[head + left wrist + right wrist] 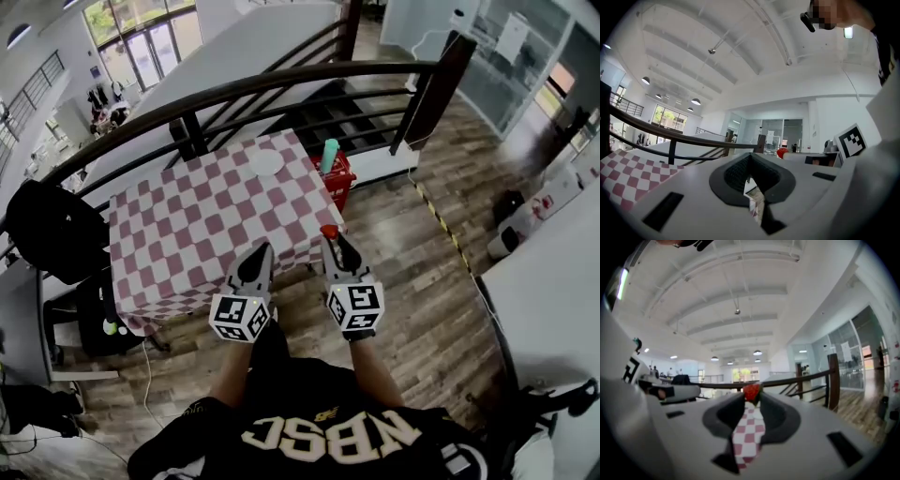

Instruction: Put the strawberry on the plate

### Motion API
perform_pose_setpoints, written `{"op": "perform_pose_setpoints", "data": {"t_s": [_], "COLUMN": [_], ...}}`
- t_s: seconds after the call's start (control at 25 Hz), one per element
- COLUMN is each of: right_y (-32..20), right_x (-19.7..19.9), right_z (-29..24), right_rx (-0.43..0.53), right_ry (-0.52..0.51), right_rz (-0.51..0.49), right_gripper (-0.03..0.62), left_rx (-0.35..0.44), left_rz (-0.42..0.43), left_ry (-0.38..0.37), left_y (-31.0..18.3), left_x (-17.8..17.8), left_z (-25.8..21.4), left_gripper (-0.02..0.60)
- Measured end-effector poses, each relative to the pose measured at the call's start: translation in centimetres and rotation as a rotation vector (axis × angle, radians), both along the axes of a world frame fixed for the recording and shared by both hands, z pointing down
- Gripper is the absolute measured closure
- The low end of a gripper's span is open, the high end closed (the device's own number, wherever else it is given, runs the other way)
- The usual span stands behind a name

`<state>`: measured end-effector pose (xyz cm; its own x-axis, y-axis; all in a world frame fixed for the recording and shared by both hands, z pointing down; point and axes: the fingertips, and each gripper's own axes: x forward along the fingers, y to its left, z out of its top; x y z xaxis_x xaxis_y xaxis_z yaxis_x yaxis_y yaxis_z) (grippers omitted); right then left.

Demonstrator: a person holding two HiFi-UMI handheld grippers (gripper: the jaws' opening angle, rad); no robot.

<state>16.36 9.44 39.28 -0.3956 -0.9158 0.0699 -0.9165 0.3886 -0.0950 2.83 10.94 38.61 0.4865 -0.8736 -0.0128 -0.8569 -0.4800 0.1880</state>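
Your right gripper point(330, 236) pinches strawberry point(329, 230) with just its 2 jaw tips, so fruit is not squashed. It hangs above near edge of checkered table point(187, 234). Plate point(265, 162) sits at far side: long reach needed. Left gripper point(258, 251) closed, empty, not needed.

Brown wood-plank floor point(412, 281), crossed by a yellow-and-black tape strip point(441, 220); on it a square table under a red-and-white checked cloth point(187, 234); behind that a dark curved railing point(281, 86) above a descending staircase point(347, 112); just beside the table's far corner a red basket point(342, 187); at left a bulky black shape point(52, 230); tall bright windows point(141, 37) far back; glass partition point(511, 66) at right; overhead a white ribbed ceiling point(731, 291) with round pendant lamps point(695, 101).
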Motion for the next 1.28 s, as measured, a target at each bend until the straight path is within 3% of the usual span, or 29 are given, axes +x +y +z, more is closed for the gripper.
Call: {"op": "perform_pose_setpoints", "data": {"t_s": [0.32,0.64,0.88,1.28], "right_y": [-11.5,-19.8,-23.2,-26.7], "right_x": [-5.3,-8.9,-8.0,-5.3], "right_z": [-0.8,1.9,4.2,9.9], "right_rx": [-0.015,-0.079,-0.137,-0.249], "right_ry": [-0.006,-0.012,0.036,0.039], "right_rz": [0.015,0.026,0.081,0.079], "right_gripper": [0.487,0.487,0.487,0.487], "left_rx": [-0.038,-0.094,-0.129,-0.246], "left_rz": [0.026,0.010,-0.007,-0.020], "left_ry": [-0.025,-0.010,-0.007,-0.042], "left_y": [-11.8,-19.8,-23.4,-25.9], "left_x": [-4.6,-10.0,-13.0,-13.7], "left_z": [0.5,3.0,4.6,10.0], "left_gripper": [0.569,0.569,0.568,0.568]}}
